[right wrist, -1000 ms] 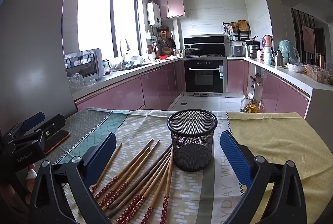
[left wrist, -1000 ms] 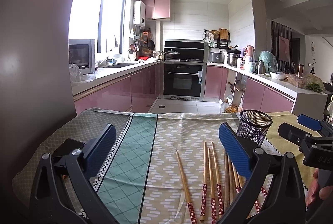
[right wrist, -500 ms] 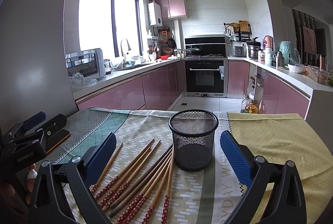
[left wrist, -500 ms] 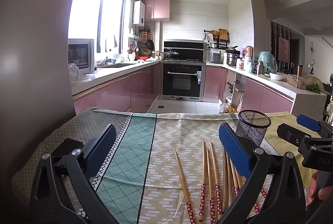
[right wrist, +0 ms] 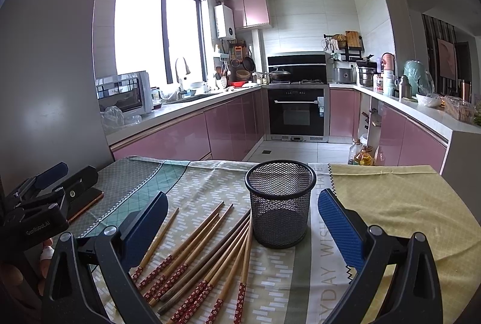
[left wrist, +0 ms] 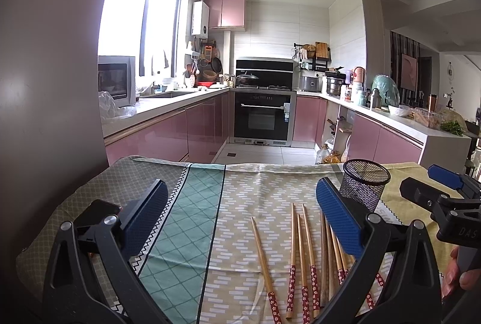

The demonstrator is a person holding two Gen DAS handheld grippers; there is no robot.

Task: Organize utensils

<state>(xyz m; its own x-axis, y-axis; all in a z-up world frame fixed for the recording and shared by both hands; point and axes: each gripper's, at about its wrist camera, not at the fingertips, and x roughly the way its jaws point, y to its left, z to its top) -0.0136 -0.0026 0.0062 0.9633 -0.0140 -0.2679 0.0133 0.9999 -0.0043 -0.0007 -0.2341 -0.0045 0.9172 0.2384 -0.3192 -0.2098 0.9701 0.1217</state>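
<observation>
Several wooden chopsticks (right wrist: 207,257) with red flowered ends lie fanned on the patterned tablecloth (right wrist: 390,203), just left of an upright, empty black mesh cup (right wrist: 280,205). In the left wrist view the chopsticks (left wrist: 303,251) lie between and under the right blue finger, and the mesh cup (left wrist: 365,184) stands behind it. My left gripper (left wrist: 240,218) is open above the cloth with nothing in it. My right gripper (right wrist: 240,230) is open too, hovering with the cup and chopsticks ahead between its fingers. Each gripper shows at the edge of the other's view.
A dark phone (right wrist: 87,200) lies on the cloth at the left, under the left gripper. The table's far edge (left wrist: 270,166) drops to the kitchen floor. Pink cabinets, an oven (left wrist: 263,116) and crowded counters stand beyond. A hand (left wrist: 460,273) holds the right gripper.
Both views have shifted only slightly; the cup and chopsticks lie as before. Both grippers stay open.
</observation>
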